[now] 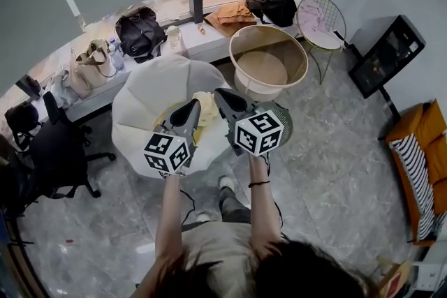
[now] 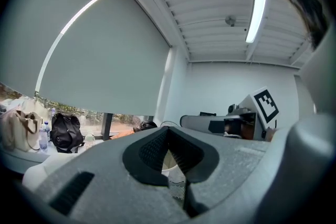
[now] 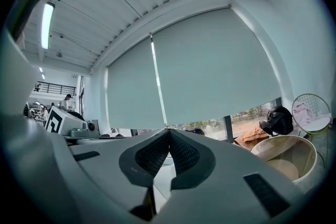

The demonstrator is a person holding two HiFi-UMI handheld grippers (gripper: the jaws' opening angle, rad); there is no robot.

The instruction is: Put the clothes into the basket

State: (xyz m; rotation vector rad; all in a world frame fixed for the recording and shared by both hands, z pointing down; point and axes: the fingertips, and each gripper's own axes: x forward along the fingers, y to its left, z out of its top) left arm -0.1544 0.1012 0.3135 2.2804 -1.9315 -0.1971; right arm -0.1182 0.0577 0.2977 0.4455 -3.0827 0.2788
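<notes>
A large white garment (image 1: 150, 105) with a pale yellow part (image 1: 204, 112) hangs spread out in front of me above the floor. My left gripper (image 1: 194, 104) and right gripper (image 1: 218, 93) point level, side by side, both shut on its near edge. In the left gripper view the left gripper (image 2: 168, 129) has its jaw tips together, with white cloth below them. The right gripper (image 3: 169, 132) looks the same in its own view. The round beige basket (image 1: 241, 35) stands open and empty just beyond the garment, and it shows at the lower right as the basket (image 3: 286, 157).
A long white bench (image 1: 209, 45) under the window carries a black bag (image 1: 140, 31), an orange garment (image 1: 230, 14) and another black bag (image 1: 278, 3). A wire chair (image 1: 320, 19) stands right of the basket. An office chair (image 1: 56, 150) is at left, an orange sofa (image 1: 422, 150) at right.
</notes>
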